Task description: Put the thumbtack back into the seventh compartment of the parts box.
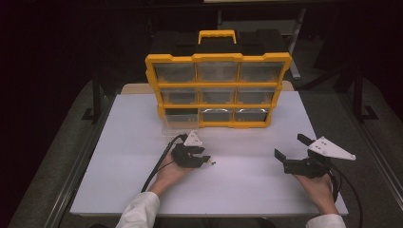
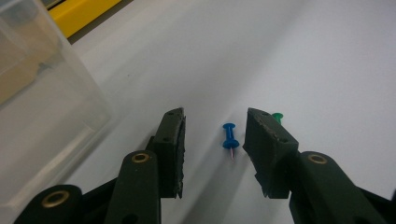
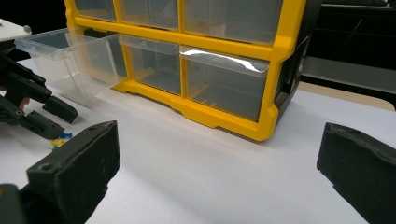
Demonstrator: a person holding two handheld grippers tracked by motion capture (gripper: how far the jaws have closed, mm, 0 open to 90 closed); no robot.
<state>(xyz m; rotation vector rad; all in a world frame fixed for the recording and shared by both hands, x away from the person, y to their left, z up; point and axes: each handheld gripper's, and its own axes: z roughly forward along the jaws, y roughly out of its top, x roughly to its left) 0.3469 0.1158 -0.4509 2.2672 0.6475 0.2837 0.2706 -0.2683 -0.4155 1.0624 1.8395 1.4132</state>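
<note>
At the left, the pulled-out clear drawer of the yellow organizer waits just beside the left tongs, which stand unclenched astride the blue pushpin lying on the white surface, pads clear of it. The pin is small and round, so a slightly off-centre squeeze could roll it out or catch the green pin peeking past the far jaw. At the right, the right tongs gape wide and hold nothing.
</note>
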